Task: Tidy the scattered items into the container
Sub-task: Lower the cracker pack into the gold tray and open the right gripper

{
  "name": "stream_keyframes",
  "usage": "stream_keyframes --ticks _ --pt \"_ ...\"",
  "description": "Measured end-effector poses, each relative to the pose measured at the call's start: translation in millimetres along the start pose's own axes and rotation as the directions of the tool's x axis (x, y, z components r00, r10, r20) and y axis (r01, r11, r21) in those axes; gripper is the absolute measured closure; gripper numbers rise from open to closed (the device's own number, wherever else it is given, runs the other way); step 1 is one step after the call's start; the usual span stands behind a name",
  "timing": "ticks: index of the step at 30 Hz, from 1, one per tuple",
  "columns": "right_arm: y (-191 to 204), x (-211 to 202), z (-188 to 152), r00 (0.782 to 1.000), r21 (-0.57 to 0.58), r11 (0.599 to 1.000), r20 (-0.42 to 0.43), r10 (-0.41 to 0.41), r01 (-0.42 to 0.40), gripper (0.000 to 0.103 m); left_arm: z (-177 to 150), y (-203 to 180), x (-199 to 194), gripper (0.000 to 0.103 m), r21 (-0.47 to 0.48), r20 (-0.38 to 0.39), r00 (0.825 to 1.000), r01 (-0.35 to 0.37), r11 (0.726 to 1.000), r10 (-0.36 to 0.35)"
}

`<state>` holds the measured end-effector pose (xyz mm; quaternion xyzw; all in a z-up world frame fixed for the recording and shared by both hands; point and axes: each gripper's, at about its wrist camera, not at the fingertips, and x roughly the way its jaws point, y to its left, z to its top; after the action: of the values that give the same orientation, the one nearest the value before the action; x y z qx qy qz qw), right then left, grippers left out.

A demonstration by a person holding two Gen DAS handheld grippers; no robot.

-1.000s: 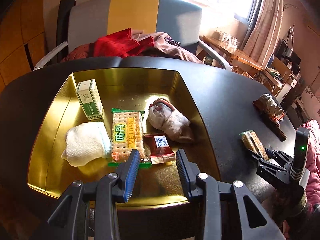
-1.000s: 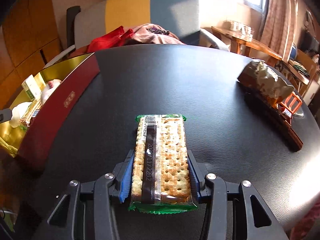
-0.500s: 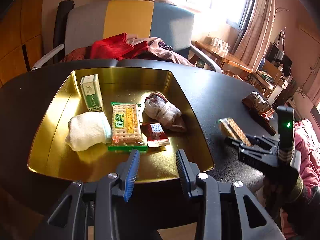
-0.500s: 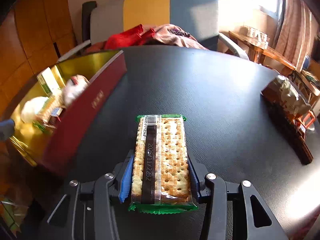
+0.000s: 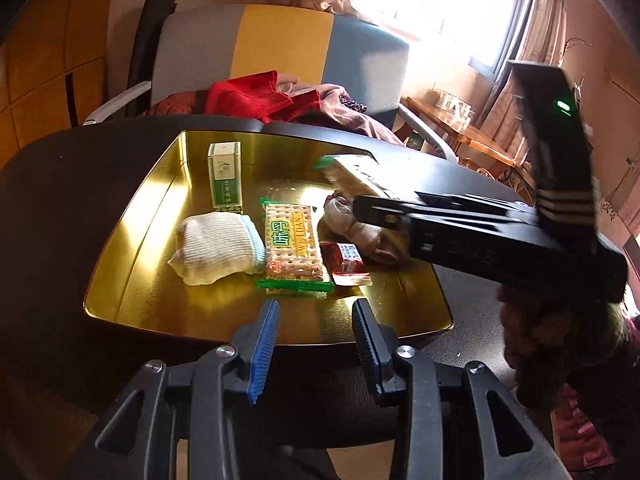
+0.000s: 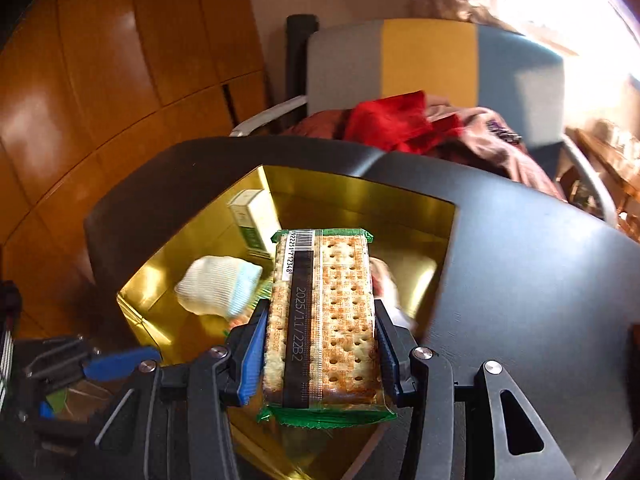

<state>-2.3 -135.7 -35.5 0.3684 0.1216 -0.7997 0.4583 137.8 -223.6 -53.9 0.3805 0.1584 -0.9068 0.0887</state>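
Gold tray (image 5: 132,240) sits ahead of my left tongs (image 5: 316,344), which hang narrow and empty at its near edge. My right tongs (image 6: 320,344) have swung from the bare table to above the tray, clamping the cracker packet (image 6: 324,320), so only the drop remains.

Tray (image 5: 132,240) on the tabletop (image 5: 60,200), chair (image 5: 280,40) behind it. In the tray: small box (image 5: 225,178) at the back left; rolled sock (image 5: 218,246) in front of it; cracker pack (image 5: 294,246) just right of the sock; small packet (image 5: 348,260) and second sock (image 5: 360,228) further right. Right claw (image 6: 320,354) holds another cracker pack (image 6: 326,320) above the tray. Left claw (image 5: 316,344) at the tray's near edge.
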Motion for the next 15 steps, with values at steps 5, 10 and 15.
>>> stream_keyframes --ticks 5,10,15 --pt "13 39 16 0.994 -0.008 0.998 -0.094 0.057 -0.058 0.055 -3 8 0 0.065 -0.016 -0.003 1.000 -0.008 1.000 0.008" --pt "13 63 21 0.987 0.010 0.998 -0.148 0.056 -0.055 0.053 -4 15 1 0.065 -0.034 -0.007 1.000 -0.014 0.999 0.014" --pt "2 66 24 0.986 0.080 0.994 -0.146 0.080 -0.069 0.049 -4 18 1 0.065 -0.038 -0.010 1.000 -0.020 0.999 0.020"
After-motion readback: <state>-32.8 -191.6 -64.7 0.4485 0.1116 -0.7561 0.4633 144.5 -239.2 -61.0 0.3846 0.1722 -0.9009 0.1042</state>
